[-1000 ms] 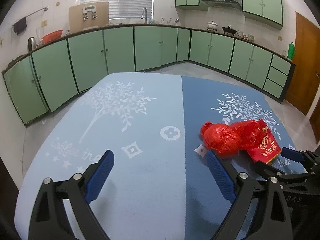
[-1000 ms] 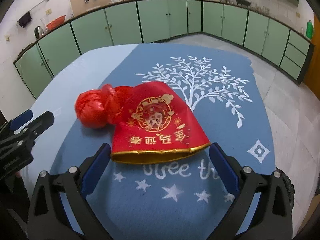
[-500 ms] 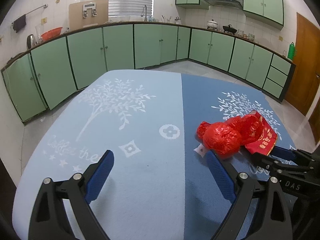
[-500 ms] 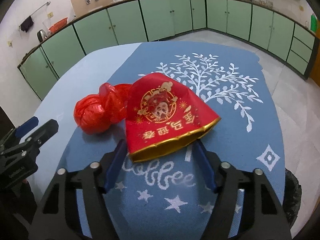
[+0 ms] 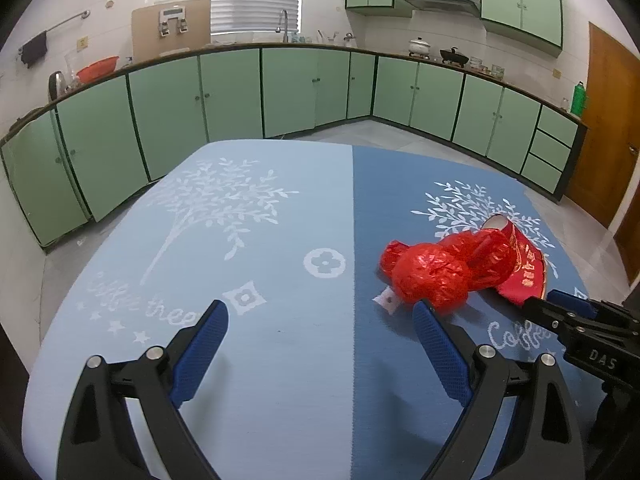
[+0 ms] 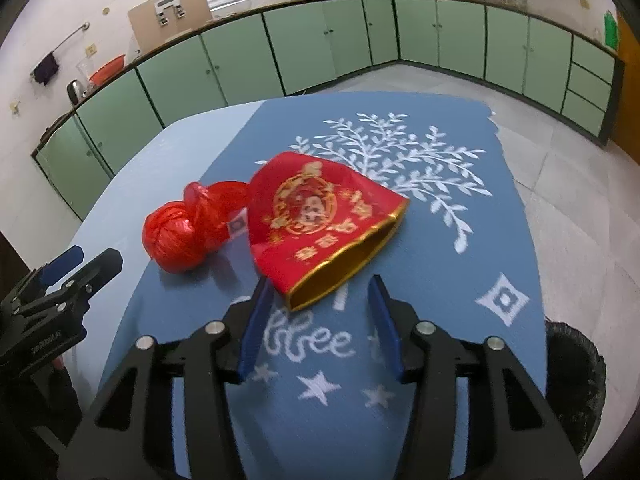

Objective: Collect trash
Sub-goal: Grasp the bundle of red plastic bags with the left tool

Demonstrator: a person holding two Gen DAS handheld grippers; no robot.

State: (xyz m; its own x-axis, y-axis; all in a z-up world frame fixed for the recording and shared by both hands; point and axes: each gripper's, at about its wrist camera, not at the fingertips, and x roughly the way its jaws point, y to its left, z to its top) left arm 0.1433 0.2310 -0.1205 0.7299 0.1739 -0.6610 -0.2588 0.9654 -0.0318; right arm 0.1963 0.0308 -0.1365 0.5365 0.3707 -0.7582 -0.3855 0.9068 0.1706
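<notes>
Closing my right jaws [image 6: 318, 300] around the gold rim of the squashed red paper cup [image 6: 320, 216] on the counter [image 6: 460, 248], not yet pinching; knotted red bag [image 6: 180, 236] touches it. Left jaws [image 5: 320, 344] hover spread, waiting.

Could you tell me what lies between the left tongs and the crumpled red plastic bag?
Only bare blue tablecloth and a small white tag at the crumpled red plastic bag, shown in the left wrist view ahead of the left tongs.
</notes>
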